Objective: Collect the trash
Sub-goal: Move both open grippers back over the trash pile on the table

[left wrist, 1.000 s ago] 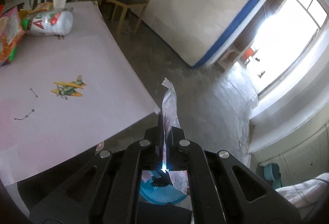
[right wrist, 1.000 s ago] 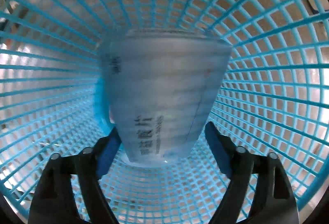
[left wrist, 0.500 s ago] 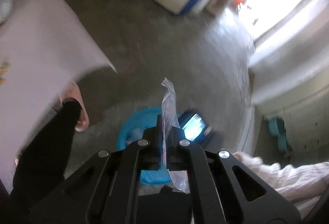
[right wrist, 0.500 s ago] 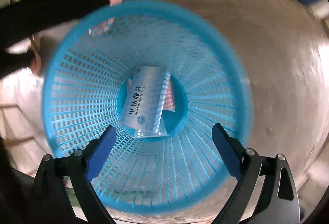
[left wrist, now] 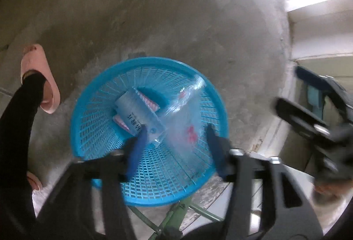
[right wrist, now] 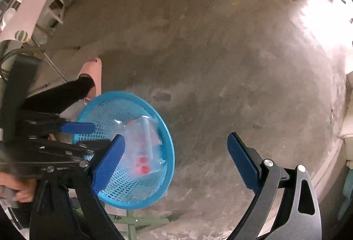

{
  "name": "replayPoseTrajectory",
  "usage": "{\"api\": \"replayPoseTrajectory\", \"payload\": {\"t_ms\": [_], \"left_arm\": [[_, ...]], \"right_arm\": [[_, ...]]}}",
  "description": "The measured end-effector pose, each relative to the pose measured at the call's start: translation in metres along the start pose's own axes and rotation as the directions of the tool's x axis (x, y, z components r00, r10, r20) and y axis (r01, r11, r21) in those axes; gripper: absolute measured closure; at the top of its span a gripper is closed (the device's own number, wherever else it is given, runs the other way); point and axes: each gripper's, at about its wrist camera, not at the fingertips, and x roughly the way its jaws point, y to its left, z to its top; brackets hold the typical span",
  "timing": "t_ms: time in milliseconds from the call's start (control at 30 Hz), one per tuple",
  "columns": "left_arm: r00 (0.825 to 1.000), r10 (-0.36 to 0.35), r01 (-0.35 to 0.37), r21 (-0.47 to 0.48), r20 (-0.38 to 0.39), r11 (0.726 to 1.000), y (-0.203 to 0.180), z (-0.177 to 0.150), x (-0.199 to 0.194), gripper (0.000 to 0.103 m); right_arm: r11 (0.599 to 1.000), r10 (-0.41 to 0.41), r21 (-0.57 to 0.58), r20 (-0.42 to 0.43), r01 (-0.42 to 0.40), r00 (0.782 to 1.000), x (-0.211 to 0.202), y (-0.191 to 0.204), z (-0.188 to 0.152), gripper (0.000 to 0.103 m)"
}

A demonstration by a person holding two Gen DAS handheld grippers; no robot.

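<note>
Left gripper (left wrist: 176, 138) points steeply down over the blue mesh basket (left wrist: 97, 112). Its jaws have just been opening and now stand apart. The clear plastic wrapper (left wrist: 187, 116), with red print on it, lies loose between and beyond the blue pads, inside the basket; the pads do not press on it. Motion blur softens the wrapper's edges, so whether it has come to rest on the mesh I cannot tell.

Basket contents, from the left wrist view: a pale box with dark printed characters (left wrist: 136, 112) near the bottom, and pink-and-white striped packets (left wrist: 150, 103) beside and under it. The wrapper overlaps the box's right end.

The basket sits on a pale green frame (left wrist: 174, 215) standing on the concrete floor (left wrist: 176, 19).

Right gripper (right wrist: 176, 158) is above and to the side of the basket, pointing down at the floor. Its jaws are spread wide with nothing between them but bare floor and the basket rim. In this view the basket (right wrist: 169, 151) shows at lower left with the wrapper (right wrist: 143, 147) inside it, and the left gripper (right wrist: 77, 136) comes in from the left edge over the rim.

A pink slipper (left wrist: 42, 77) and a dark trouser leg (left wrist: 19, 129) stand just beside the basket on the left. A worktop (right wrist: 26, 13) with a pale cover shows far off at upper left of the right wrist view.
</note>
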Motion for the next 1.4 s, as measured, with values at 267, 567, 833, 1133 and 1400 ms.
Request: {"api": "replayPoseTrajectory", "payload": {"t_ms": [267, 567, 833, 1133, 1400], "left_arm": [[0.997, 0.031, -0.032, 0.013, 0.064, 0.999, -0.003, -0.002, -0.042, 0.043], [0.925, -0.085, 0.027, 0.158, 0.371, 0.987, -0.03, -0.059, -0.217, 0.049], [0.705, 0.105, 0.03, -0.179, 0.701, 0.983, 0.077, -0.169, -0.389, 0.037], [0.485, 0.573, 0.023, -0.664, 0.661, 0.747, 0.334, -0.239, -0.473, 0.027], [0.463, 0.572, -0.013, -0.64, 0.678, 0.769, 0.473, -0.198, -0.523, 0.016]], "right_arm": [[0.999, 0.017, -0.035, -0.007, -0.017, 1.0, -0.013, 0.006, -0.001, 0.012], [0.982, 0.151, -0.135, 0.122, -0.134, 0.981, -0.074, 0.056, 0.035, 0.012], [0.843, 0.49, -0.379, 0.245, -0.382, 0.837, -0.169, 0.152, 0.108, 0.012], [0.592, 0.639, -0.703, 0.112, -0.394, 0.761, -0.175, 0.351, 0.167, 0.012], [0.477, 0.627, -0.786, -0.009, -0.393, 0.779, -0.144, 0.493, 0.185, 0.012]]}}
